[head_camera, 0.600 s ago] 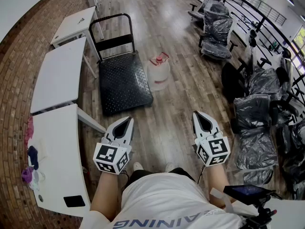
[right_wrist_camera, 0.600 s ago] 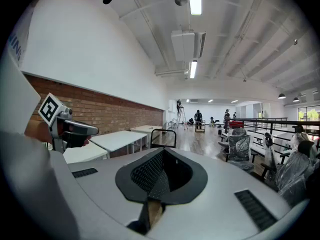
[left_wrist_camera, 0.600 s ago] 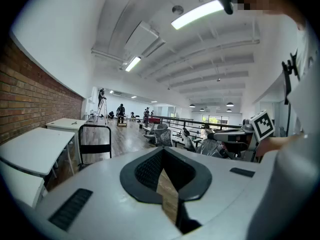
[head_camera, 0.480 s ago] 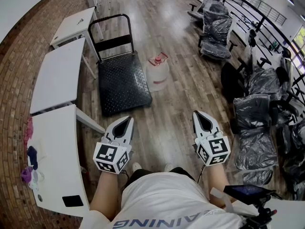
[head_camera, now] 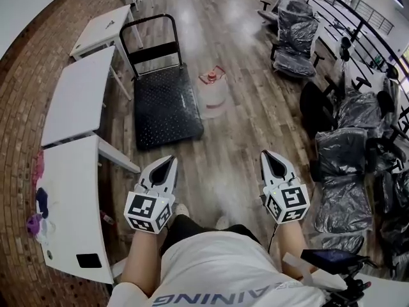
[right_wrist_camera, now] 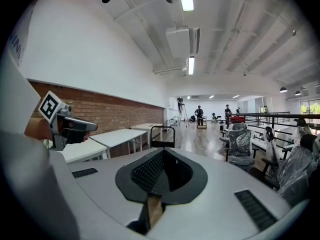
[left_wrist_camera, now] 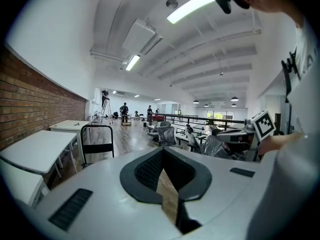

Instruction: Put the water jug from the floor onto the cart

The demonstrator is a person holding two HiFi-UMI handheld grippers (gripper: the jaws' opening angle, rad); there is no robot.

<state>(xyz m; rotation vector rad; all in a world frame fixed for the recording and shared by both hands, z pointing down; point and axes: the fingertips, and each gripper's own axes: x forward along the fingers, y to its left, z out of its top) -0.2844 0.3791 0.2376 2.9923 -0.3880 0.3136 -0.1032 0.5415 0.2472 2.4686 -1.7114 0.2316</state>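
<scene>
"White tables [head_camera: 75, 98] along the brick wall [head_camera: 22, 82] on the left, correct?"

"Yes. Just right of them stands the black cart [head_camera: 167, 107], its handle at the far end."

"And the water jug [head_camera: 213, 96]?"

"Upright on the wooden floor [head_camera: 243, 152], just beside the cart's right edge, with a reddish top."

"The grippers?"

"Both are near the person [head_camera: 217, 267], well apart from the jug. The left gripper [head_camera: 170, 162] has its jaws clenched on nothing. The right gripper [head_camera: 264, 153] is pressed together too, with nothing held."

"Further right?"

"Chairs [head_camera: 342, 152] wrapped in plastic, beside a dark railing [head_camera: 358, 11]."
</scene>
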